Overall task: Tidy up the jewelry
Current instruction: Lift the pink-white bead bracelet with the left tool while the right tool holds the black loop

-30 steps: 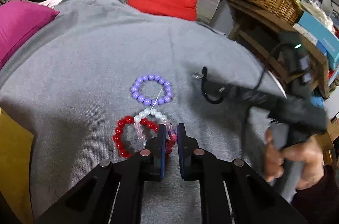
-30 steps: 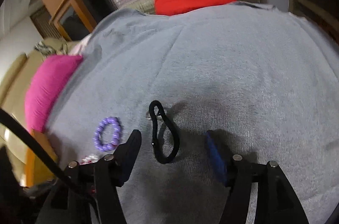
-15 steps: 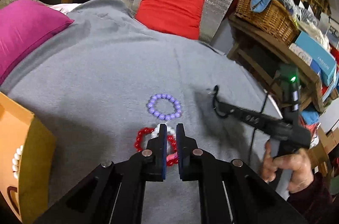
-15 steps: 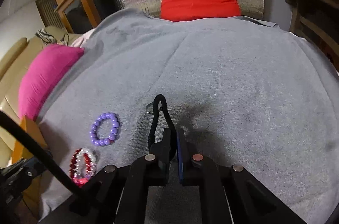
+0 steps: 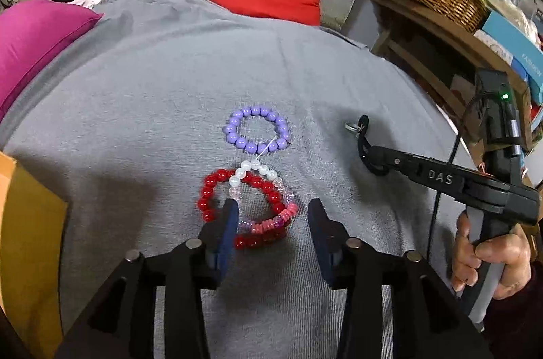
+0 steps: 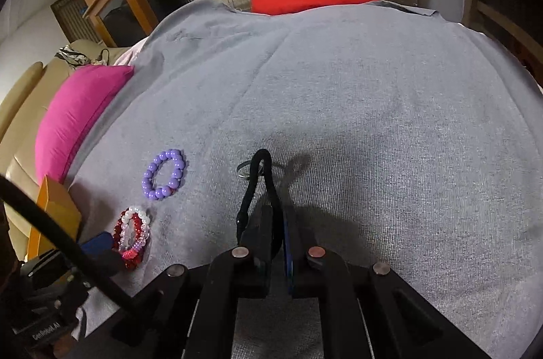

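Left hand-held gripper just opened; right clamped.

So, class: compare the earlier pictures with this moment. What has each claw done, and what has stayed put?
The right claw closed on the black cord loop. The left claw, shut before, has just been opening around the stacked bracelets. The purple bracelet stayed put.

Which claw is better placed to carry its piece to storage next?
Right, probably. The right claw is shut on the black cord loop. The left claw, just opening, only straddles the stacked bracelets on the grey cloth.
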